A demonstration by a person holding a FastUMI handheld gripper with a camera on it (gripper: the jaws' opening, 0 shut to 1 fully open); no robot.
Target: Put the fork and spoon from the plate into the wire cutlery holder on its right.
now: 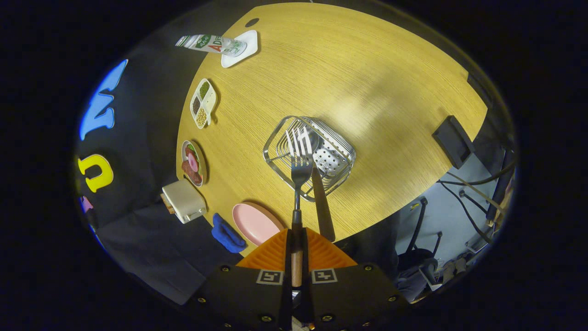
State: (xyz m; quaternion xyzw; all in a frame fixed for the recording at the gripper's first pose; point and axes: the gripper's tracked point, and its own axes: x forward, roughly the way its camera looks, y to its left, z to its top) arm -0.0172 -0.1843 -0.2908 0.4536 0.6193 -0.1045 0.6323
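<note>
My gripper point(297, 235) is shut on the wooden handle of the fork point(298, 156), which points ahead and down from high above the table. Its metal tines hang over the open top of the wire cutlery holder point(275, 138), which stands on the wooden table point(367, 69). The spoon point(321, 202) stands inside the holder, bowl down, with its dark handle leaning up toward me just right of the fork. The pink plate point(255, 223) lies bare on the table left of the holder, close to my fingers.
A blue cloth point(227, 234) and a small toaster point(183, 200) sit beside the plate. Along that table edge are a food plate point(193, 163), a divided dish point(203, 103) and a carton point(209, 43) on a white tray point(245, 50). A black box point(452, 140) sits at the right edge.
</note>
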